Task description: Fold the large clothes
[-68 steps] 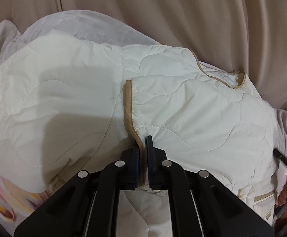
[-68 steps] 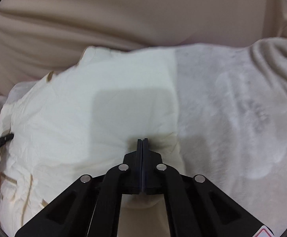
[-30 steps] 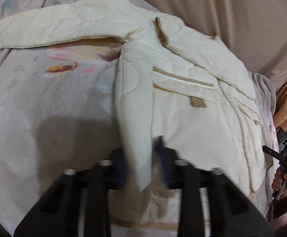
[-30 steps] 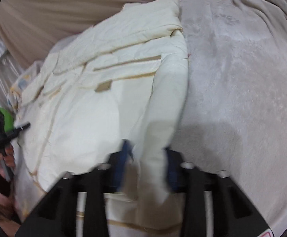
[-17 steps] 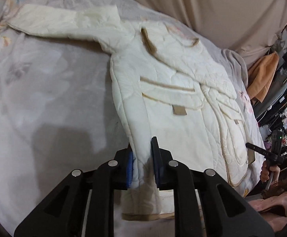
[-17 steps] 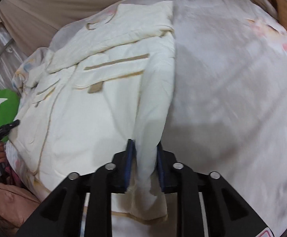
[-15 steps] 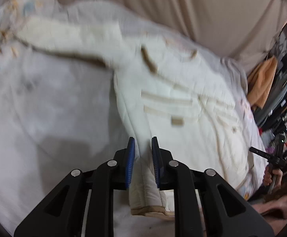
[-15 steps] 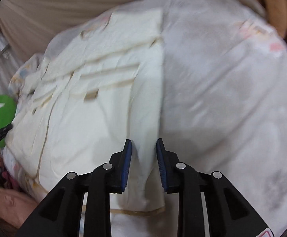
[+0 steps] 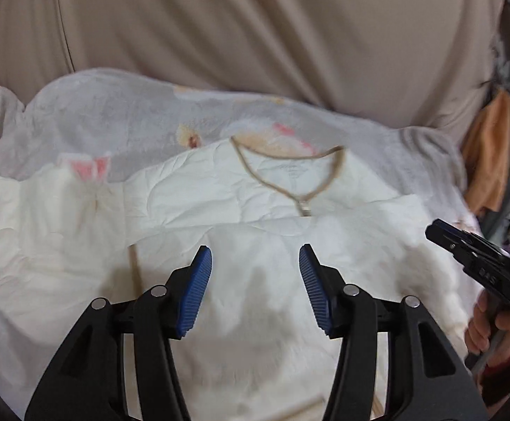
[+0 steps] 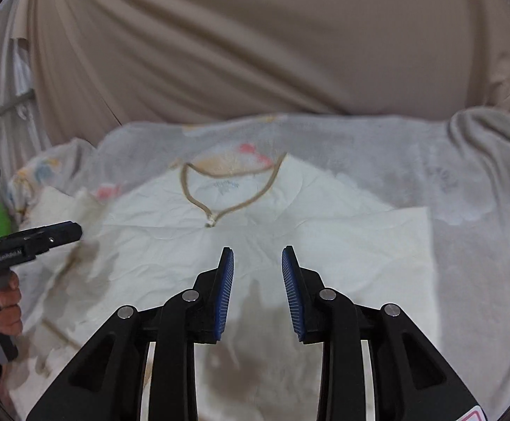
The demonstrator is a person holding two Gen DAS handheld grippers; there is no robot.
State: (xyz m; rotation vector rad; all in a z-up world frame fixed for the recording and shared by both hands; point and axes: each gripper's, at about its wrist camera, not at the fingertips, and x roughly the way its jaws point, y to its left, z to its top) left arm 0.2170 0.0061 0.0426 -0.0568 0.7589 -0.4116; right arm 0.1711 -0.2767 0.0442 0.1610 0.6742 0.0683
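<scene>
— Quilted cream fabric, soft and puffy with wavy stitch lines: that is your jacket (image 9: pixel 262 189), lying flat on the bed's pale fleecy blanket (image 9: pixel 114 112) with its faded floral print. Where is everything relative to its tan-piped neckline (image 9: pixel 286 172)?

— Your left hand-held gripper (image 9: pixel 255 280) hangs over the chest panel just below that neckline, its ribbed blue pads (image 9: pixel 199 291) spread wide apart and holding nothing. Your right hand-held gripper (image 10: pixel 257 280) sits below the neckline too, slightly to its right, jaws likewise parted and empty. A sleeve (image 10: pixel 377 242) is folded across the body to the neckline's right, forming a squarish flap; another sleeve (image 9: pixel 44 217) sprawls rumpled to its left. Beige draped curtain (image 10: pixel 255 52) rises beyond the neckline.

— And compared with half a second ago?

— Then each of your grippers straddled an edge of the jacket near the hem, with the pads only narrowly apart. Now both have let go and opened much wider, and you face the collar head-on.
</scene>
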